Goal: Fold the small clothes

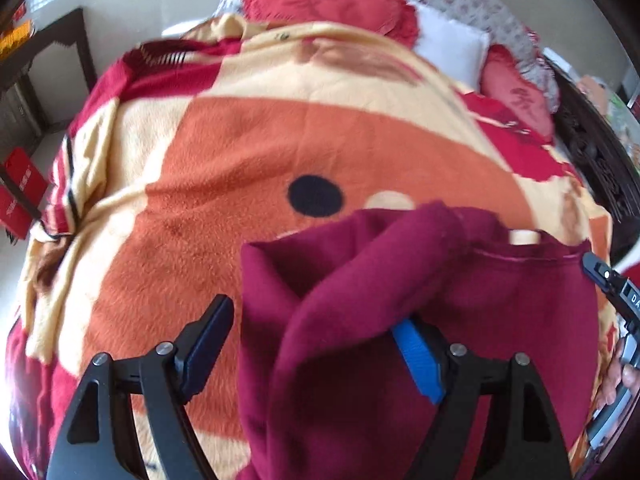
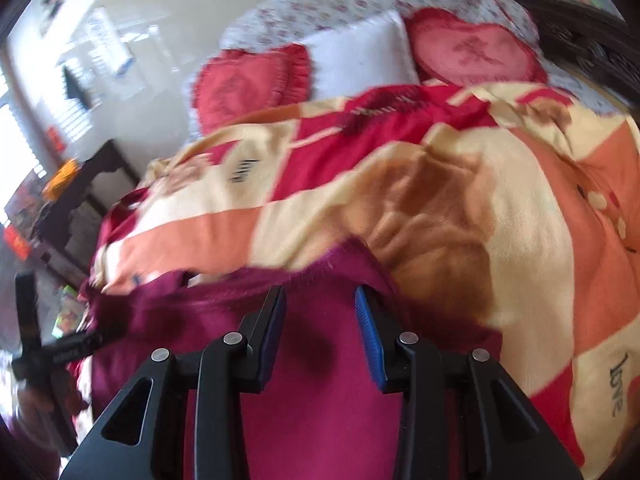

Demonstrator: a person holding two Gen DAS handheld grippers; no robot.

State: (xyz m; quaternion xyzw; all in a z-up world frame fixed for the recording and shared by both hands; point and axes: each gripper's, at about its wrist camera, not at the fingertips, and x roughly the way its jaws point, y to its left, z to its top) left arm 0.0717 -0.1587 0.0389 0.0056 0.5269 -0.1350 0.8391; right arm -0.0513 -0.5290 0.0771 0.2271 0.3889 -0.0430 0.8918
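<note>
A dark maroon fleece garment (image 1: 400,300) lies bunched on the orange, cream and red blanket (image 1: 224,144). My left gripper (image 1: 316,320) is open, its jaws wide apart, and a thick fold of the garment drapes between them and over the right blue pad (image 1: 418,354). My right gripper (image 2: 320,320) is open just above the same garment (image 2: 320,400), with cloth showing between the fingers. The right gripper also shows at the right edge of the left wrist view (image 1: 616,292), and the left gripper at the left edge of the right wrist view (image 2: 48,356).
Red heart-shaped cushions (image 2: 472,50) and a white pillow (image 2: 360,52) lie at the head of the bed. A dark carved headboard (image 1: 600,160) runs along the right. A dark wooden table (image 2: 80,192) stands on the left by the wall.
</note>
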